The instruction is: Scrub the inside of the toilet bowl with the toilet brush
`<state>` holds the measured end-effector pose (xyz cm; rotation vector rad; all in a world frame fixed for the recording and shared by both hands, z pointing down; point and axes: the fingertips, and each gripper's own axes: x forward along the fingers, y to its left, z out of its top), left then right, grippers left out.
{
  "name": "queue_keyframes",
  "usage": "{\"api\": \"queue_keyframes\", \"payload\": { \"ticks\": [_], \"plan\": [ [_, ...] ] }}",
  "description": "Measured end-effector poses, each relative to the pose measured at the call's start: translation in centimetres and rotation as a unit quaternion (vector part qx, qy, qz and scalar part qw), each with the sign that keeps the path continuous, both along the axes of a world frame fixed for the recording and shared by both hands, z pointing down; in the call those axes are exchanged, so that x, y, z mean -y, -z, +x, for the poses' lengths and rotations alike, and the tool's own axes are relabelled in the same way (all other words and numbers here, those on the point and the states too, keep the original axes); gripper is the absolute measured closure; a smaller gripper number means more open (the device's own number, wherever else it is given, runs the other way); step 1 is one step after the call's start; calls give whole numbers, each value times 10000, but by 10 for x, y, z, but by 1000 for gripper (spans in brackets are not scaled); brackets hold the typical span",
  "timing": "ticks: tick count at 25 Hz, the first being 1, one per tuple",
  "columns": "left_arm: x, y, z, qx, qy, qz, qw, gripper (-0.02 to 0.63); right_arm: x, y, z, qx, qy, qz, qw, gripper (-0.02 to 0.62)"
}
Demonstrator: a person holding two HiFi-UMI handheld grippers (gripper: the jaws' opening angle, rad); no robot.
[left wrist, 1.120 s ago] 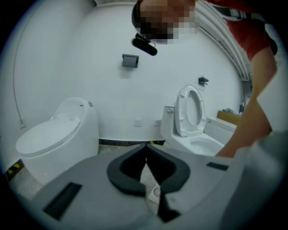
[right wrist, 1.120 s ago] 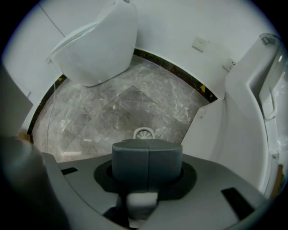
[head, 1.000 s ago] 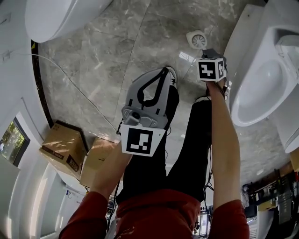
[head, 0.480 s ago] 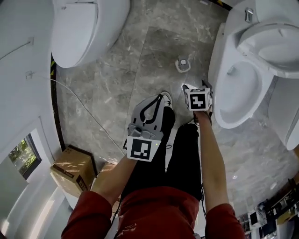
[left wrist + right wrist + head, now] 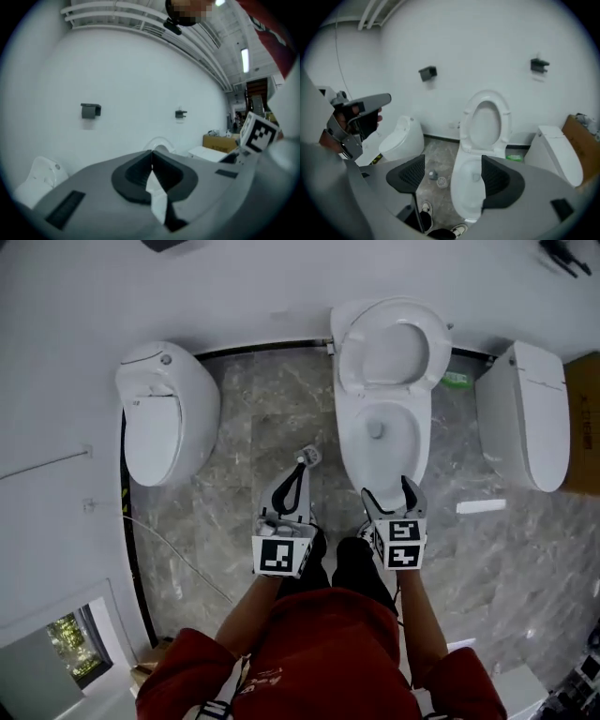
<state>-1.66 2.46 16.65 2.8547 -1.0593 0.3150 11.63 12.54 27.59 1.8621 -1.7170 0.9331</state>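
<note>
Stood facing the bowl [image 5: 361,454], lid [image 5: 389,341] up against the back wall, shoes [image 5: 425,207] at its front edge. Judged as pre-grasp: no scrubbing yet, brush in neither gripper. Held the right gripper [image 5: 452,178] above the bowl's front rim, jaws spread wide and just been opening, nothing between them. Held the left gripper [image 5: 152,157] pinched closed on nothing, aimed at the wall, just left of the bowl in head view. Could not make out the brush in any view. Spotted a small dark object [image 5: 433,175] beside the drain [image 5: 442,182] on the floor left of the bowl, maybe the holder, could not tell. Next move, as a guess: locate the brush, reach down with the open right gripper, clamp the handle, lift clear of the rim before dipping in. Noted around: closed toilet [image 5: 169,413] at left, another closed unit [image 5: 530,413] at right, green item [image 5: 457,380] by the back wall, white strip [image 5: 481,506] on the floor right of the bowl, cable [image 5: 178,554] across the floor at left, box [image 5: 581,136] at far right. Saw nothing blocking the bowl; shoes and left gripper near the drain spot, likely awkward for a reach there.
</note>
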Motion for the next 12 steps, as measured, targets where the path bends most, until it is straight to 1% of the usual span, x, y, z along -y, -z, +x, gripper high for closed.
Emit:
{"api": "queue_keyframes", "payload": {
  "ticks": [1, 3, 5, 7, 9, 10, 12],
  "plan": [
    [-7, 21, 15, -124, -63, 158, 9998, 606, -12, 30, 21, -115, -182, 253, 9994, 235],
    [-23, 61, 45, -319, -231, 348, 9986, 606, -33, 89, 60, -362, -502, 746, 9953, 235],
    [-38, 101, 74, -469, -521, 529, 9961, 606, -49, 143, 95, -617, -832, 1296, 9861, 235],
    [-52, 138, 100, -572, -844, 712, 9922, 606, -65, 196, 122, -854, -1137, 1854, 9723, 235],
    [-63, 169, 122, -604, -1074, 800, 9892, 606, -78, 245, 143, -1075, -1360, 2323, 9571, 235],
    [-65, 184, 130, -637, -1160, 840, 9876, 606, -83, 268, 152, -1231, -1452, 2546, 9481, 235],
    [-64, 212, 142, -807, -1273, 970, 9838, 607, -93, 312, 167, -1603, -1641, 3011, 9256, 238]
  ]
}}
